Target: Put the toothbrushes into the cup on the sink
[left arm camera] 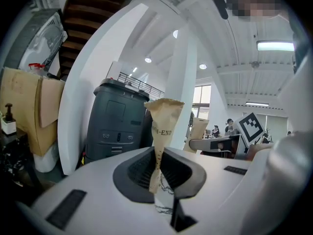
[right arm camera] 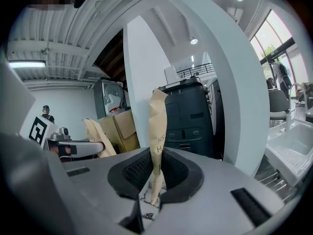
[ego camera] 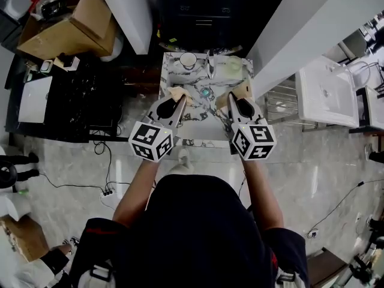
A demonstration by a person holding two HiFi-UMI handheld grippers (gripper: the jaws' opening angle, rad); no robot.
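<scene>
- L gripper: jaws clamped tight on the L toothbrush. It's in a brown paper sleeve, and most of it stands up above the pads.
- R gripper: same story, jaws pinched on the R toothbrush, also paper-wrapped and upright.
- Both grippers sit side by side over the front half of the marble sink.
- White cup is at the sink's back edge, just left of the faucet. It's beyond both grippers and neither touches it.
- My read: this is the carry to the cup, nothing dropped in yet.
- To do it well, I'd go one at a time, L first since the cup is closer to that side, w/ R held off to the side.
- I'd tip the wrist so the long end points down into the cup mouth, and let go only once that end is inside the rim.
- Approach from the cup's left, away from the faucet.
- Cup prob. light, so no knocking the rim; a sideways nudge could tip it.
</scene>
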